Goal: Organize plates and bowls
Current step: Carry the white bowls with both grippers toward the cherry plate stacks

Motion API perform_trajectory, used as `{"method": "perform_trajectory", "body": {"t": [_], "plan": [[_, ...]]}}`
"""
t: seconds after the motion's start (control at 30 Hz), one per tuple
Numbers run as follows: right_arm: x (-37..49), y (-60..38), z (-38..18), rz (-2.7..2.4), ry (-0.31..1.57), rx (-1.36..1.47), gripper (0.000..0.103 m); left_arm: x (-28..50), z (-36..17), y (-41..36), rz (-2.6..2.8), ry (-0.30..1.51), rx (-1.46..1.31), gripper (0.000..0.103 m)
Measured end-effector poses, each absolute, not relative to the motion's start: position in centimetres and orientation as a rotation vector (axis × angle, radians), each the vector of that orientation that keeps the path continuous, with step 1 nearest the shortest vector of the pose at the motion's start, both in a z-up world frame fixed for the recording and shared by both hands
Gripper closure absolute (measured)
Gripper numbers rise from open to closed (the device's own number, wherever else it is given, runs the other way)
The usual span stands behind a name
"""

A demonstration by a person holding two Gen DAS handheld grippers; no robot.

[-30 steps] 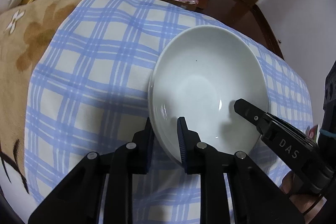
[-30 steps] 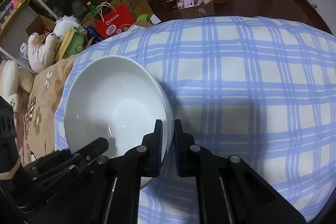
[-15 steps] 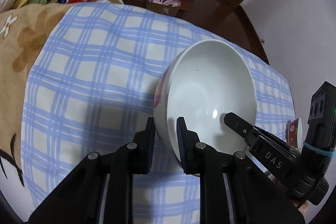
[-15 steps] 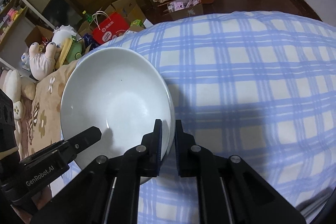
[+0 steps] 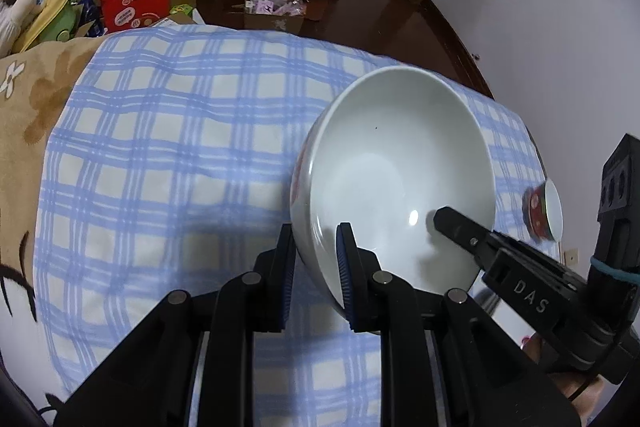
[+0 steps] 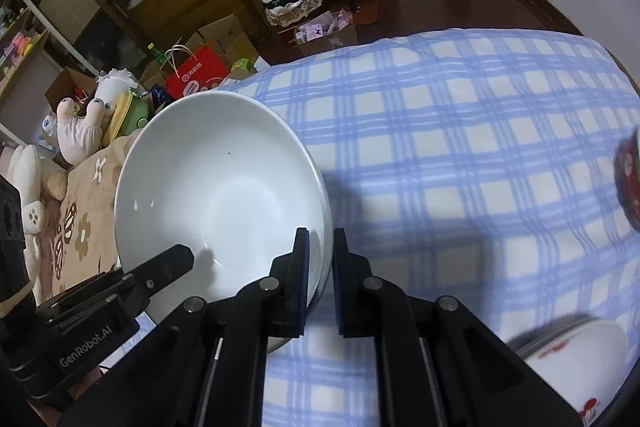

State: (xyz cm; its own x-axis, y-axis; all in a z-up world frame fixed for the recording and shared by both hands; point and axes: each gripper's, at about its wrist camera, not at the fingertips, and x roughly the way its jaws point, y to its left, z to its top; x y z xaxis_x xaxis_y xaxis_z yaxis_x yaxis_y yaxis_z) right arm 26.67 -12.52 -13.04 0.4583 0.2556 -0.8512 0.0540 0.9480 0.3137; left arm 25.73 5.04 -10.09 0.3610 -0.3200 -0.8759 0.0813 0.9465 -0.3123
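A large white bowl (image 5: 396, 163) with a red pattern on its outside hangs above the blue checked cloth (image 5: 180, 147), held by both grippers. My left gripper (image 5: 316, 259) is shut on the bowl's near left rim. My right gripper (image 6: 320, 263) is shut on the bowl's (image 6: 216, 195) right rim, and it shows in the left wrist view (image 5: 452, 223) reaching into the bowl. My left gripper shows in the right wrist view (image 6: 176, 259) at the bowl's lower left.
A small red-patterned bowl (image 5: 544, 207) lies at the cloth's right edge; it also shows in the right wrist view (image 6: 628, 179). A white dish with red marks (image 6: 576, 355) sits near right. A brown floral blanket (image 5: 32, 107) lies left. Boxes, bags and toys crowd the floor beyond.
Both grippers have lifted the large bowl off the cloth and carried it rightward. The small red-patterned bowl and the white dish have come into view.
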Motion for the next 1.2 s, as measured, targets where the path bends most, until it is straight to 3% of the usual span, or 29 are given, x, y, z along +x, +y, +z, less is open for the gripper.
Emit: {"method": "perform_trajectory", "body": {"t": [1.2], "plan": [[7.8, -25.9, -10.8, -0.160, 0.999, 0.394, 0.087, 12.6, -7.1, -12.1, -0.589, 1.130, 0.093, 0.083]]}}
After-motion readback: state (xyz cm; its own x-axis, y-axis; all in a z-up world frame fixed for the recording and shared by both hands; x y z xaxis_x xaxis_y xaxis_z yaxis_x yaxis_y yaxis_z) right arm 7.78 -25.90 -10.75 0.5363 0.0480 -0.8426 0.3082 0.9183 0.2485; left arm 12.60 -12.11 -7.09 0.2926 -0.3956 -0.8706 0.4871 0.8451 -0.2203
